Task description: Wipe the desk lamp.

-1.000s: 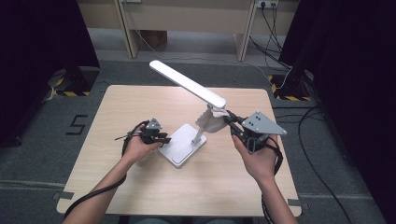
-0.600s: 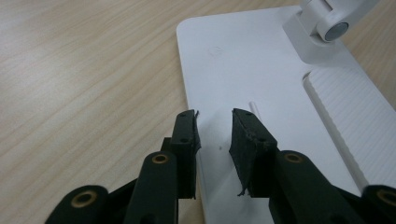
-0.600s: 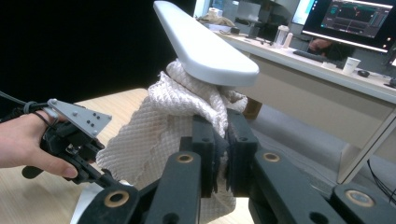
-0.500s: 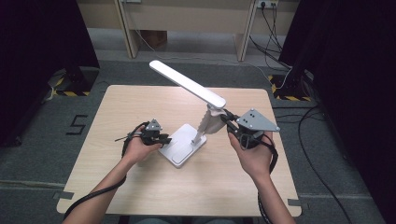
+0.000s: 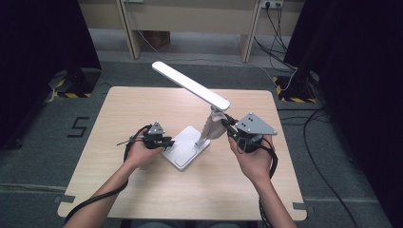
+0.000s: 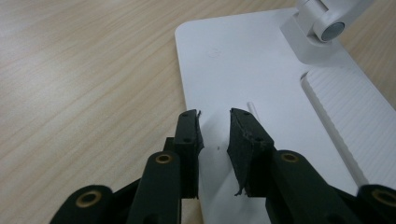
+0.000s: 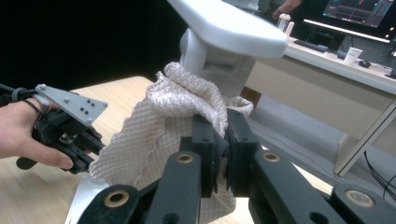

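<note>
1. Right gripper (image 7: 219,140): jaws closed tight on a fold of the cream waffle-weave cloth (image 7: 163,135), which is wrapped against the white upright arm of the desk lamp (image 7: 205,51), just under the long flat lamp head (image 5: 190,86).
2. Left gripper (image 6: 215,140): jaws have just been closing, now partly open with nothing between them. Tips sit low over the flat white plastic lamp base (image 6: 243,70); can't tell if they touch it. In the high view it sits at the base's left edge (image 5: 159,138).
3. The lamp stands mid-table on the light wooden table (image 5: 142,104), base flat.
4. Step, as I judge it: wiping the lamp arm with the cloth while the left side steadies the base.
5. Next move likely: slide the cloth along the arm, keep the grip firm, and hold the base down so the lamp doesn't tip or skid.
</note>
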Tool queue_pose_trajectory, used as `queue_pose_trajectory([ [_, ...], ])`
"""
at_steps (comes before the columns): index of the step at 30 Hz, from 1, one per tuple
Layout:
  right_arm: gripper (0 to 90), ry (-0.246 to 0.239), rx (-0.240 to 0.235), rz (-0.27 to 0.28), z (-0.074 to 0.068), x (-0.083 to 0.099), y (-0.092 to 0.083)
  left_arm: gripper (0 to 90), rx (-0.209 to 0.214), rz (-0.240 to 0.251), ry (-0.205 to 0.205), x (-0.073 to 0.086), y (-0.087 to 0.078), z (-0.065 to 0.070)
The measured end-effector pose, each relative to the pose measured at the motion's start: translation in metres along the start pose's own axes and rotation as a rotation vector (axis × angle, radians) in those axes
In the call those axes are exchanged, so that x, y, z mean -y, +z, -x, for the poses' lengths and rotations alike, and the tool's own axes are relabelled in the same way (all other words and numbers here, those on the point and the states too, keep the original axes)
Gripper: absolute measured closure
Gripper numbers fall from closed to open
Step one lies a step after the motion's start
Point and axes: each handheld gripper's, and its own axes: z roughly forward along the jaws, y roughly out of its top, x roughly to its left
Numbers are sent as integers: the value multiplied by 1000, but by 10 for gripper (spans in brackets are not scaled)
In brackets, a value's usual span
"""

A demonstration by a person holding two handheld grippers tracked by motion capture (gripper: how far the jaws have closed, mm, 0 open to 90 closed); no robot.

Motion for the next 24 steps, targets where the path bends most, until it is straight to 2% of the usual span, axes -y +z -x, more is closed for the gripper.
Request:
queue_pose_trajectory([
  [10, 848, 4, -10, -50, -7, 12, 9, 720, 0, -1, 3, 0, 0, 0],
  [24, 847, 40, -10, -140, -12, 45, 35, 721, -8, 1, 16, 0, 0, 1],
])
